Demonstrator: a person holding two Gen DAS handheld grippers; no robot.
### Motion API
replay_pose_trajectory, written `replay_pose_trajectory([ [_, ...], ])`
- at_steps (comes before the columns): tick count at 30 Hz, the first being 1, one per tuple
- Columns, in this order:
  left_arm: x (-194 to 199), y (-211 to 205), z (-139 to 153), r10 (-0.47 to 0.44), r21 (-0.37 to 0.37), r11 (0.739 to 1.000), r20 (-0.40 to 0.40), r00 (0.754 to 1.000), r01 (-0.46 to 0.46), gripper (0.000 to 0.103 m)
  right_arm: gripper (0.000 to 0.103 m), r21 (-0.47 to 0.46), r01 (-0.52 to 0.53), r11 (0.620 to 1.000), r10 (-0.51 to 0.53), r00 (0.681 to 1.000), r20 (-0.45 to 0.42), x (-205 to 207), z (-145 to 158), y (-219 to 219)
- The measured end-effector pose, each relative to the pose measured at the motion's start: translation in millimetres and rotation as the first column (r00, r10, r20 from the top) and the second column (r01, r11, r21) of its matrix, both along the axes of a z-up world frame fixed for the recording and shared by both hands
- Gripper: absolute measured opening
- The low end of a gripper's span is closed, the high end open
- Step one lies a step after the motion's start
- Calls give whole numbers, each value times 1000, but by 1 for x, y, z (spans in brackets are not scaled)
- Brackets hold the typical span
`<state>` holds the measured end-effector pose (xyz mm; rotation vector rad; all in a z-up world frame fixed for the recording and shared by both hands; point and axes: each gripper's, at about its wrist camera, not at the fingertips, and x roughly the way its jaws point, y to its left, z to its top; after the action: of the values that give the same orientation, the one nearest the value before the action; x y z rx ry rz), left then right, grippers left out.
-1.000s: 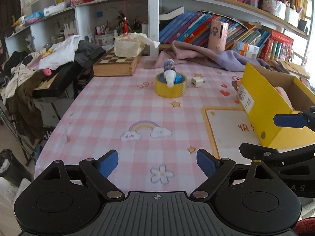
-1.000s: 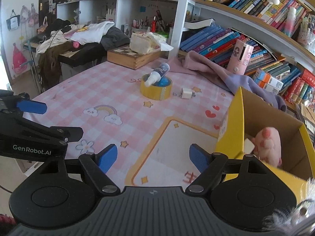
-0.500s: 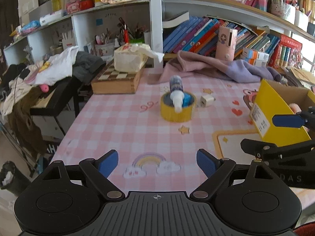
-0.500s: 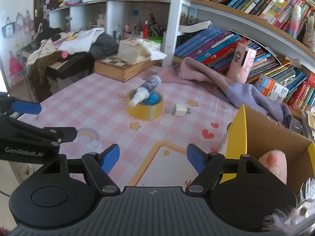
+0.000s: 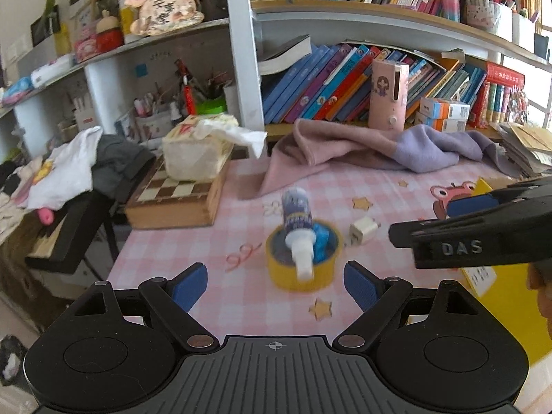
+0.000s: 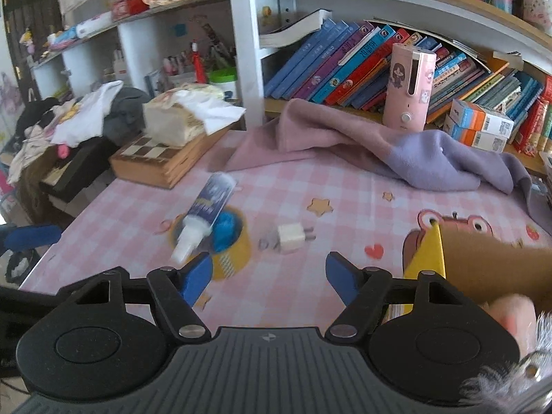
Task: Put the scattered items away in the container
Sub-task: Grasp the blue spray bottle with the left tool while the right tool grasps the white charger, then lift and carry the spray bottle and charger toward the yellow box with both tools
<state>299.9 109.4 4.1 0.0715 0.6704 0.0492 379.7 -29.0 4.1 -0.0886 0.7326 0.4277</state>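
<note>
While hovering above the pink checked tablecloth (image 5: 193, 241), left gripper (image 5: 275, 284) spread wide and empty; right gripper (image 6: 269, 274) at a middling gap, nothing between the blue pads, seen also from the left wrist view (image 5: 472, 207). Ahead on the cloth: yellow tape roll (image 5: 303, 269) with a small bottle (image 5: 298, 231) lying tilted across its rim; white plug (image 6: 291, 238) just beside the roll; yellow cardboard box (image 6: 427, 258) off to the right, near the plug yet apart from it.

Left tool (image 5: 275, 283) and right tool (image 6: 269, 274) side by side, tilted downward, jaws apart, both empty.
</note>
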Motion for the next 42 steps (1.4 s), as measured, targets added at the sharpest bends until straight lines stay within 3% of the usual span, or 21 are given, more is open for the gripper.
replay_pose_trajectory([
  [6,43,3,-12,-6,-23,1000,-12,1000,6,82,68,-56,-9,998,6,999,-44,48,-17,11],
  [13,84,2,-31,-26,-41,999,-60,998,23,61,59,-85,-35,996,23,989,-148,87,-46,17],
  [20,111,3,-50,-45,-66,997,-112,993,37,47,58,-90,-56,994,35,975,-220,117,-64,23],
  [32,123,3,-60,-57,-85,995,-121,991,47,34,52,-103,-78,992,47,960,-277,140,-82,31],
  [35,123,3,-60,-58,-88,995,-122,991,47,32,42,-120,-96,988,62,963,-261,139,-82,33],
  [42,111,9,-48,-37,-122,992,-123,992,22,31,42,-48,-74,996,59,964,-260,133,-72,26],
])
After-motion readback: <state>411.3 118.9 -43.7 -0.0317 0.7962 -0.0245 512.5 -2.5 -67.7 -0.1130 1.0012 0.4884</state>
